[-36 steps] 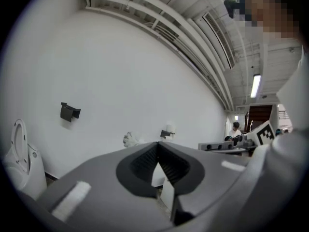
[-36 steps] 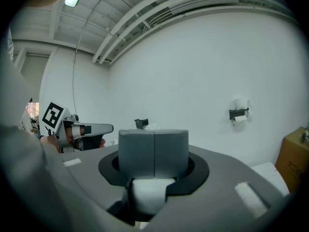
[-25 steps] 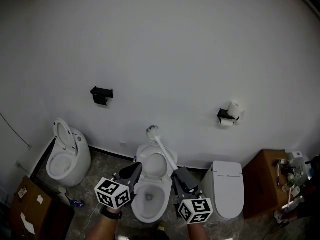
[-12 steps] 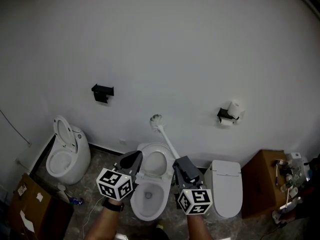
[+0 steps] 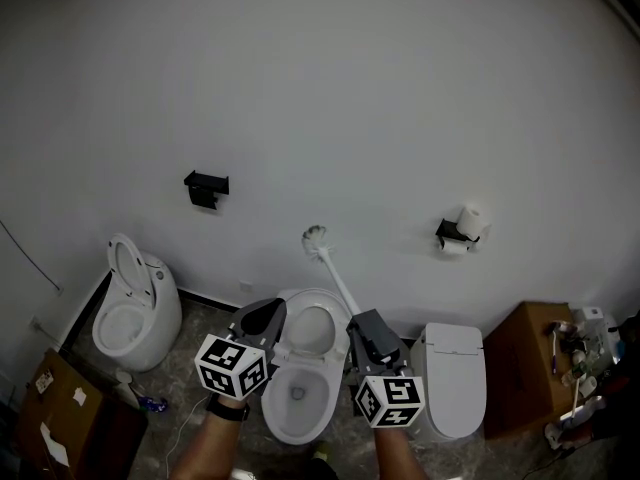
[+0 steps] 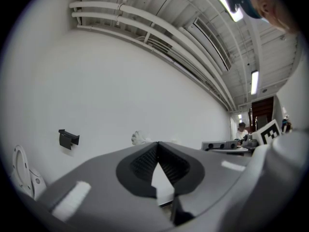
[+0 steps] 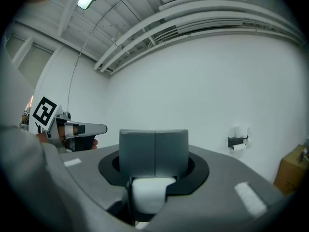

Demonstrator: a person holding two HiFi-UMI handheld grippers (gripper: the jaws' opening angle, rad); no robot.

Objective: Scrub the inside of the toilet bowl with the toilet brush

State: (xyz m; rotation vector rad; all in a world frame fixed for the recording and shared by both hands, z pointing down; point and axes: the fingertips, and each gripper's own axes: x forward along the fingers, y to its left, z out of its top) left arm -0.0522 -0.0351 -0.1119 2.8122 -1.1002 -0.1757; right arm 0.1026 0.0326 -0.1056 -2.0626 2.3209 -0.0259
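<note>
i have the right gripper [image 5: 360, 326] closed on the low end of the toilet brush [image 5: 332, 270]. the right gripper view shows the white handle butt [image 7: 148, 193] seated just under the two pads, which meet flat against each other. the brush is not in the water: it slants up and to the left from my grip, with its bristle head [image 5: 315, 236] high against the white wall, well above the open toilet bowl [image 5: 318, 400] of the middle toilet. i judge i'm holding it far from the head so it can reach deep into the bowl, but scrubbing hasn't started and the head must first tip down past the raised seat. the left gripper [image 5: 268, 316] sits beside the bowl's left edge, tips together with nothing between them. i'd guess it's kept there simply to stay clear of the brush's path. dripping off the lifted head is my worry.
</note>
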